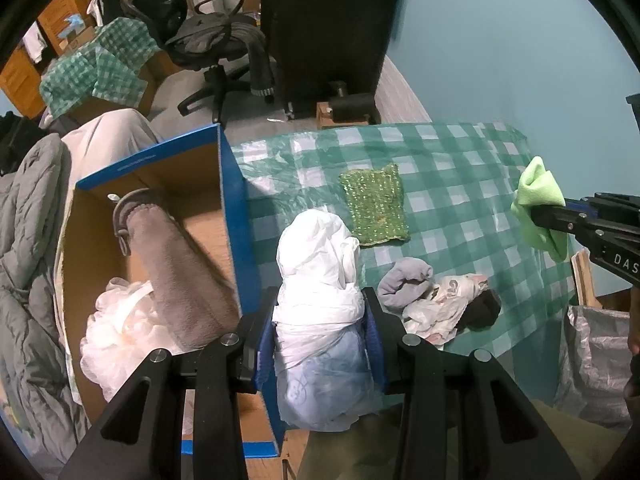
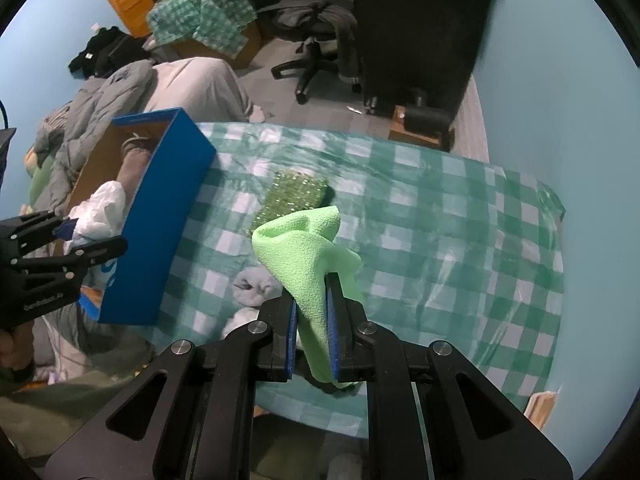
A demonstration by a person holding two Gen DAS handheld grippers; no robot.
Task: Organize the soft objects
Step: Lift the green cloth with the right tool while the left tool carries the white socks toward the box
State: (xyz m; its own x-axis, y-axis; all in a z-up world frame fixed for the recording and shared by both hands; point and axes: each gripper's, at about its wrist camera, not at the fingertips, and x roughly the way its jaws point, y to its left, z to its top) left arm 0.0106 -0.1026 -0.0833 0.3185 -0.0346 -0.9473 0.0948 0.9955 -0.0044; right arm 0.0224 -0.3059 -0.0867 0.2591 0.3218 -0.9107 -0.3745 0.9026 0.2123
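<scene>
My left gripper [image 1: 319, 312] is shut on a white plastic bundle [image 1: 316, 264] and holds it above the right wall of the blue cardboard box [image 1: 230, 184]. The box holds a brown plush item [image 1: 176, 264] and a white mesh pouf [image 1: 116, 328]. My right gripper [image 2: 312, 304] is shut on a light green cloth [image 2: 300, 256], raised above the checked table; it also shows in the left wrist view [image 1: 540, 200]. A green sparkly cloth [image 1: 374, 208], a grey cloth [image 1: 404, 282] and a patterned cloth heap [image 1: 448, 308] lie on the table.
The table has a green checked cover [image 2: 440, 216]. A grey padded jacket [image 1: 28, 280] lies left of the box. An office chair [image 1: 220, 48] and a black cabinet [image 1: 328, 28] stand behind. A silver bag [image 1: 596, 360] sits at the right.
</scene>
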